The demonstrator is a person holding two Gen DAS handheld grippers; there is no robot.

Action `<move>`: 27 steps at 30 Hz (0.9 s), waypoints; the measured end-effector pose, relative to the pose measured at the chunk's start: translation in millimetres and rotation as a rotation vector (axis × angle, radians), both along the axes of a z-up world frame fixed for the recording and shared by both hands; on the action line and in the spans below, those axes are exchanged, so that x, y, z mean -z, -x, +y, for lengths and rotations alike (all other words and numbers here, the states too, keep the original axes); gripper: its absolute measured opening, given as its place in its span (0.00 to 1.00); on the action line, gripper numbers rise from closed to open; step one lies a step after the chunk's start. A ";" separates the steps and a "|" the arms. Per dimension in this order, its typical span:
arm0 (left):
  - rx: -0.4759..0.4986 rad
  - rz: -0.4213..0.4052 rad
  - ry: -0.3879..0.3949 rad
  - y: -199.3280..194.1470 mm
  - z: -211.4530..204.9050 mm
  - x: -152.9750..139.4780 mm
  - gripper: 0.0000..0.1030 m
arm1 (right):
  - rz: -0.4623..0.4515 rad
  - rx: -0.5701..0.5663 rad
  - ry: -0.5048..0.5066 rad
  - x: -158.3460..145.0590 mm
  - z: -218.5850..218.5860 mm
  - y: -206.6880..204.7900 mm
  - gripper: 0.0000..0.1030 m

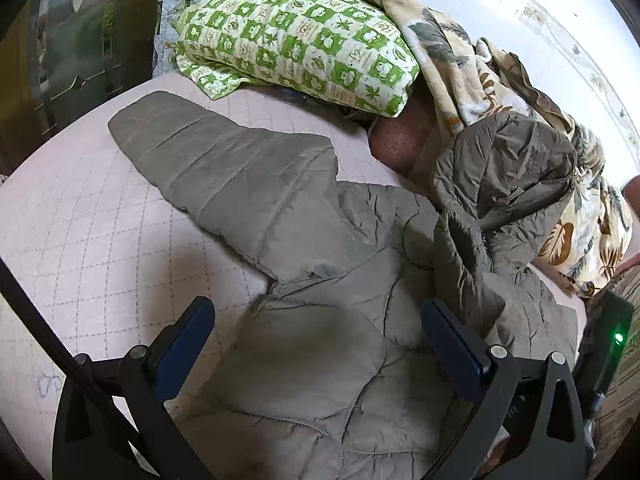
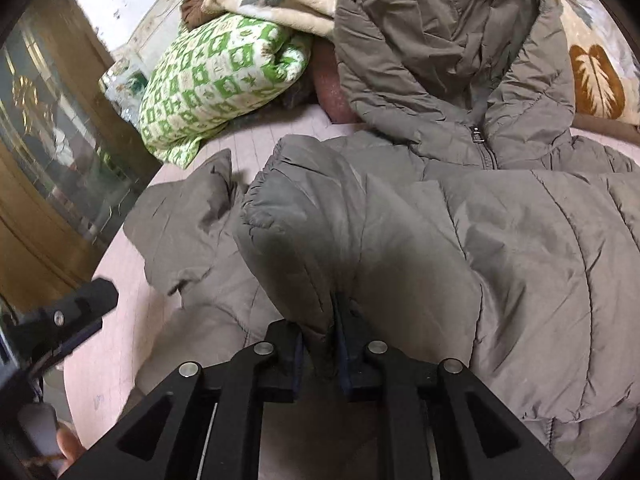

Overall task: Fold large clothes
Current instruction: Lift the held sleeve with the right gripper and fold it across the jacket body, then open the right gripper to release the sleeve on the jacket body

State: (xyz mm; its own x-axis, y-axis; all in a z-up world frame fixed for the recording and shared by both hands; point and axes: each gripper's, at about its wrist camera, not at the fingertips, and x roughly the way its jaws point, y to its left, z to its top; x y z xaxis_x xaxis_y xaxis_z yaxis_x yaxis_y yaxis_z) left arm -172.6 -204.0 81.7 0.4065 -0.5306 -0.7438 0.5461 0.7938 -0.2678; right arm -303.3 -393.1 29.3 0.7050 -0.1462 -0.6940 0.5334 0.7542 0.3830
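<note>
A pink quilted bed cover (image 1: 80, 216) carries everything here, and the grey-brown puffer jacket (image 1: 312, 344) is the landmark: it lies spread across the cover, body toward the cameras. Beyond the jacket's hood (image 2: 436, 36) a leaf-print blanket (image 1: 448, 52) is heaped against the wall, and to the left of that heap a green-and-white checked pillow (image 1: 296, 40) rests on the cover, just past the tip of the jacket's outstretched sleeve (image 1: 212, 152). That sleeve lies flat, pointing away from the jacket body toward the pillow. The other sleeve (image 2: 304, 224) is lifted off the jacket and bunched, its cuff end curling toward the pillow. The right gripper (image 2: 320, 360) has its jaws closed tight on a fold of this lifted sleeve, the fabric pinched between the blue pads. The left gripper (image 1: 316, 344) hangs over the jacket's quilted body, just below the armpit seam, jaws spread wide with nothing between them. Below the hood, the zipper pull (image 2: 478, 134) sits at the jacket's collar.
</note>
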 end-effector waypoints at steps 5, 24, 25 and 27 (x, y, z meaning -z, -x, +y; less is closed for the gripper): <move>-0.013 0.009 0.006 -2.7 2.6 1.2 1.00 | -0.037 -0.104 -0.025 -14.9 9.5 15.7 0.59; 0.242 -0.009 -0.071 36.2 -47.2 21.0 1.00 | 0.152 0.449 0.018 9.2 -122.0 209.5 0.59; 0.237 -0.004 -0.124 36.9 -52.8 29.6 1.00 | 0.167 0.449 0.000 15.2 -124.9 208.5 0.59; 0.219 -0.026 -0.258 37.5 -63.3 46.7 1.00 | 0.200 0.437 0.000 24.2 -125.1 205.8 0.59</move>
State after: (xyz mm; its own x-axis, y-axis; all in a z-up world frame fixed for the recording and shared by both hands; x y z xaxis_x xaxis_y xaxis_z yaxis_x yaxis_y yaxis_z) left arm -210.1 -267.3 35.0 0.3239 -0.4027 -0.8561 0.7151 0.6967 -0.0571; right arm -509.1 -518.2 5.1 0.4300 -0.3989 -0.8099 0.8639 0.4425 0.2407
